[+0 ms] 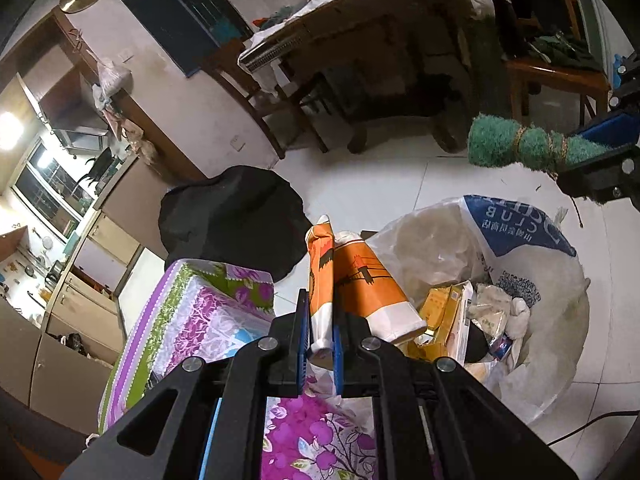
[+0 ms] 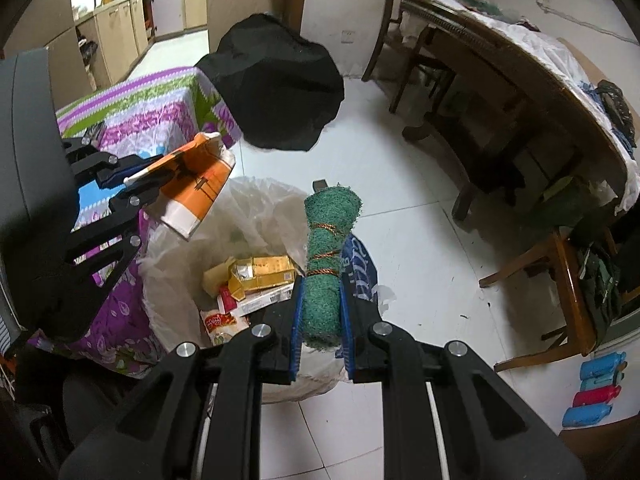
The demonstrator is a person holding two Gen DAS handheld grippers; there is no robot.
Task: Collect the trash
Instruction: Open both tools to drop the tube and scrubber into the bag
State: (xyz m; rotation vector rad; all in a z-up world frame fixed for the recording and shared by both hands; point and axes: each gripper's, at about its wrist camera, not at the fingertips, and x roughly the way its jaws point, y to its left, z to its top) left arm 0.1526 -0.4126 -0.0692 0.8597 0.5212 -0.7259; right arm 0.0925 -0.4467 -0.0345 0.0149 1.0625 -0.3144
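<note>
My left gripper [image 1: 320, 320] is shut on an orange and white paper bag [image 1: 360, 280], held above the left rim of the trash bin; it also shows in the right wrist view [image 2: 192, 188]. My right gripper [image 2: 322, 308] is shut on a rolled green scouring pad tied with cord [image 2: 328, 248], held over the bin's right side; the pad also shows in the left wrist view [image 1: 516, 146]. The bin, lined with a white plastic bag [image 1: 560, 320], holds yellow cartons [image 2: 260, 268] and wrappers.
A table with a purple floral cloth [image 1: 192, 320] stands next to the bin. A black cloth-covered object [image 2: 280, 88] sits on the white tiled floor. A round wooden table [image 2: 520, 92] and chairs stand to the right. Kitchen cabinets [image 2: 132, 20] lie beyond.
</note>
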